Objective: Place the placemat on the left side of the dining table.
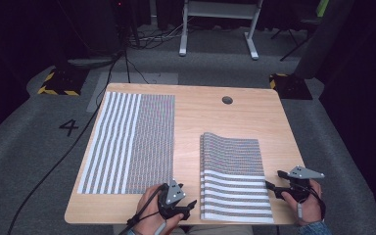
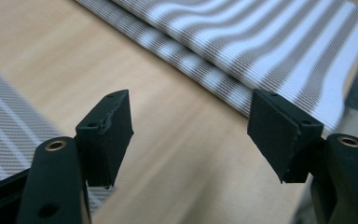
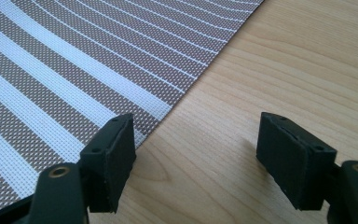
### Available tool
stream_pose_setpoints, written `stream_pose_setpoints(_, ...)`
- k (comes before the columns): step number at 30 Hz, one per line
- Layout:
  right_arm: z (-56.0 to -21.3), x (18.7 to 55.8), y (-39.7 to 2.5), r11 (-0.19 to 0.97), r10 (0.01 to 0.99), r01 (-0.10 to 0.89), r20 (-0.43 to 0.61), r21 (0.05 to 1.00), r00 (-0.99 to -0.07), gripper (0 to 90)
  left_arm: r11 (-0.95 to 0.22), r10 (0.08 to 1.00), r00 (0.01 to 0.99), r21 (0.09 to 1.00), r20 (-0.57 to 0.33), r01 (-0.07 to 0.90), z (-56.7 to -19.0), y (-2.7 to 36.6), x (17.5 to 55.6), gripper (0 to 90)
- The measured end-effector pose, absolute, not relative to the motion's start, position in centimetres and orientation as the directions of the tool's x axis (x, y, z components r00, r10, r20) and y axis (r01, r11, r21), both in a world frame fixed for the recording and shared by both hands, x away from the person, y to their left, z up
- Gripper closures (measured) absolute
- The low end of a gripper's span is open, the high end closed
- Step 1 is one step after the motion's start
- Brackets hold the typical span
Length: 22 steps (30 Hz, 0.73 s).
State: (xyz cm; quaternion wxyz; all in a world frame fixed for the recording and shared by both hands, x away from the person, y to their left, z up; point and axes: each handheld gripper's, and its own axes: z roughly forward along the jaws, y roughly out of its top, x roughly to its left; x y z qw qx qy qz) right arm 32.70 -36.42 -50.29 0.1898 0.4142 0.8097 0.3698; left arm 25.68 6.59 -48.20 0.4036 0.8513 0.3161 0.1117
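Dark flooring surrounded the desk (image 1: 196, 127), where the folded mat (image 1: 234, 176) was flanked near its front edge by left tongs (image 1: 188, 205) and right tongs (image 1: 270, 185), both spread wide and empty, best closed on matching corners.

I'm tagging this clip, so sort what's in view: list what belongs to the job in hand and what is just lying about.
Likely in the job:
- folded striped mat, between both grippers
- left gripper, open
- right gripper, open

Likely lying about:
- flat striped mat, spread at the table's left
- table hole
- floor cables
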Motion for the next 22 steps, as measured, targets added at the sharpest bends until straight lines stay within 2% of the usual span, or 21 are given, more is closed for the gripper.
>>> stream_pose_setpoints(7, -50.3, 32.7, -36.4, 0.388, 0.81, 0.529, -0.006, 0.755, -0.586, 28.1, -0.502, 0.595, 0.801, 0.752, -0.059, 0.428, -49.7, 5.8, 25.2, 31.0)
stream_pose_setpoints(12, -50.3, 32.7, -36.4, 0.389, 0.809, 0.528, -0.007, 0.755, -0.587, 28.1, -0.529, 0.584, 0.812, 0.757, -0.002, 0.383, -50.8, 5.4, 24.9, 30.7)
stream_pose_setpoints(22, -50.3, 32.7, -36.4, 0.389, 0.809, 0.528, -0.007, 0.755, -0.587, 28.1, -0.467, 0.597, 0.801, 0.795, -0.04, 0.388, -51.7, 5.2, 25.2, 22.4)
